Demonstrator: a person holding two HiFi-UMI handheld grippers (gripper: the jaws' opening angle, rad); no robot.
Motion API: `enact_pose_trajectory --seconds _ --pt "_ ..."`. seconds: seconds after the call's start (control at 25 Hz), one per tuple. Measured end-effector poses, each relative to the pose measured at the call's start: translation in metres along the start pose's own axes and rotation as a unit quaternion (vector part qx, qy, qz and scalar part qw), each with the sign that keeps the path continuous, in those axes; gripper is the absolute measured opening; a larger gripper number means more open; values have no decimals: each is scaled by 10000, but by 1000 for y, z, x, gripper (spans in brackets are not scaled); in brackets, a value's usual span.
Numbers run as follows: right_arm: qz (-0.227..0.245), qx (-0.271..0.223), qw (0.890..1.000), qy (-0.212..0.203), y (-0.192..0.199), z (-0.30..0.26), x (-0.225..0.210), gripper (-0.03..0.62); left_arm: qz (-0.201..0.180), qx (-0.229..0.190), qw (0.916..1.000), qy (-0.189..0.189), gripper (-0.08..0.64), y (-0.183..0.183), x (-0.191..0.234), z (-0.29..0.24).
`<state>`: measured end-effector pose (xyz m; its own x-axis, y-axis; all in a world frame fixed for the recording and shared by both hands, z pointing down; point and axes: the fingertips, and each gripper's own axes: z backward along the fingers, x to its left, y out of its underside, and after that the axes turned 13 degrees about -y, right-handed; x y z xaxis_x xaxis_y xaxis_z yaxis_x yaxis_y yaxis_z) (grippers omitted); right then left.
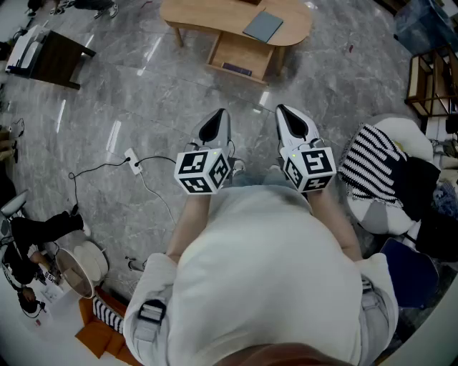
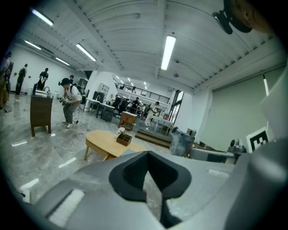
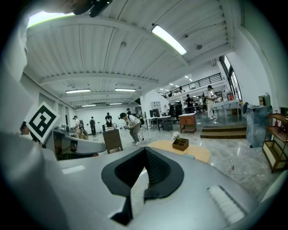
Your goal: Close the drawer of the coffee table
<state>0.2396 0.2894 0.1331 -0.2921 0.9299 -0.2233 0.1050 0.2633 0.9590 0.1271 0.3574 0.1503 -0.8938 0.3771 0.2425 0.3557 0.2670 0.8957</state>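
- Tongs, both pairs: jaws fully together, tips meeting, nothing between them in either gripper view.
- Left tongs (image 1: 217, 118) (image 2: 148, 155) and right tongs (image 1: 284, 114) (image 3: 145, 150) sit side by side, near each other but apart, just in front of the person's torso.
- Forearms run forward in parallel from the white sleeves. Both grippers point ahead and slightly down, toward the coffee table (image 1: 207, 14).
- Marker cubes: the left one (image 1: 202, 170) and the right one (image 1: 310, 168) sit at the rear of each gripper, close to the wrists.
- Coffee table is well apart from both tongs, with bare grey floor (image 1: 150, 86) in between and no contact.
- Drawer (image 1: 242, 53) sticks out from under the tabletop on the person's side, so it stands open. A dark flat item (image 1: 237, 69) lies at its near edge.
- Grey-blue flat item (image 1: 262, 26) lies on the tabletop, above the drawer.
- In the gripper views the table shows past the jaws (image 2: 105, 143) (image 3: 200, 152), with a small wooden box (image 2: 123, 138) (image 3: 180, 143) on top.
- Power strip (image 1: 133, 161) with its cable lies on the floor left of the left tongs.
- Striped cloth (image 1: 372, 164) is draped over a seat to the right.
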Motion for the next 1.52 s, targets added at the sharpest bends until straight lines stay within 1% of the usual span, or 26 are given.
enact_pose_trajectory --seconds 0.12,0.44,0.56,0.68,0.88,1.08,1.32,1.52 --pt "66 -7 10000 50 -4 -10 9 -3 -64 23 10000 67 -2 -4 12 1" --pt "92 -43 9998 166 -6 -31 24 -3 -25 99 9996 262 -2 -9 37 -7" --pt "9 -145 9998 158 -5 -41 30 -3 38 156 9993 341 -2 -7 50 -11" --pt "-109 -224 9995 214 -6 -50 33 -2 15 182 9992 347 -2 -7 62 -14" --pt "-254 -169 9991 279 1 -56 38 -2 106 302 9991 293 -2 -1 80 -16" --pt "-305 -78 9991 280 7 -63 30 -2 290 386 9987 187 -2 2 93 -25" --pt "-451 -181 9984 297 3 -90 10 -2 254 368 9990 23 -2 -9 112 -49" --pt "-511 -216 9981 275 -5 -122 -14 -2 168 388 9991 34 -2 -22 124 -83"
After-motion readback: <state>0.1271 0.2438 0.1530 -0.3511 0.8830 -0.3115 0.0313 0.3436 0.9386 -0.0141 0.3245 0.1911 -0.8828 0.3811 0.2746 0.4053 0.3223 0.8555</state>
